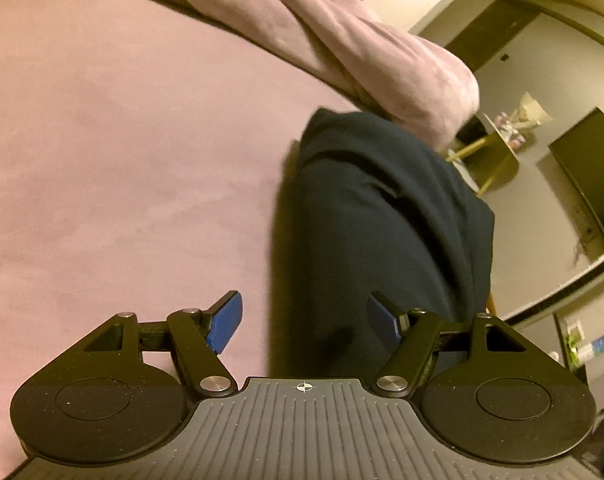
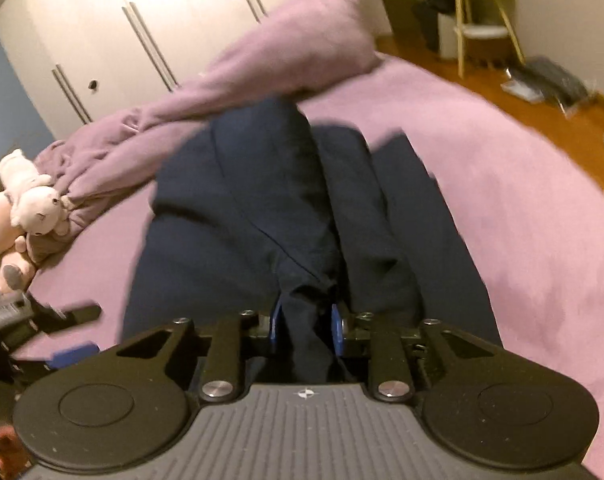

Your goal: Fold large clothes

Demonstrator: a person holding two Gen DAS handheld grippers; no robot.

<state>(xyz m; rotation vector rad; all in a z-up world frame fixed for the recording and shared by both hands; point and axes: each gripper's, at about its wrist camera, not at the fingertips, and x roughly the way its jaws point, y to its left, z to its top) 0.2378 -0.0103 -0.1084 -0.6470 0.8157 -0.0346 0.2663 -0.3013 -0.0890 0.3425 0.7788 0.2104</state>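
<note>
A dark navy garment (image 2: 262, 208) lies bunched and partly folded on the purple bed sheet (image 2: 522, 220). My right gripper (image 2: 307, 328) is shut on a gathered fold of the garment and holds it up off the bed. In the left wrist view the same garment (image 1: 382, 220) hangs or drapes at the right. My left gripper (image 1: 304, 322) is open, its blue pads (image 1: 224, 326) spread wide, with the garment's near edge between and just ahead of them. The left gripper also shows at the left edge of the right wrist view (image 2: 62, 344).
A crumpled purple blanket (image 2: 262, 68) lies across the far side of the bed, also in the left wrist view (image 1: 362, 52). Plush toys (image 2: 26, 208) sit at the left. White wardrobe doors (image 2: 142, 20), a wooden chair (image 2: 482, 20) and wooden floor (image 2: 542, 112) lie beyond.
</note>
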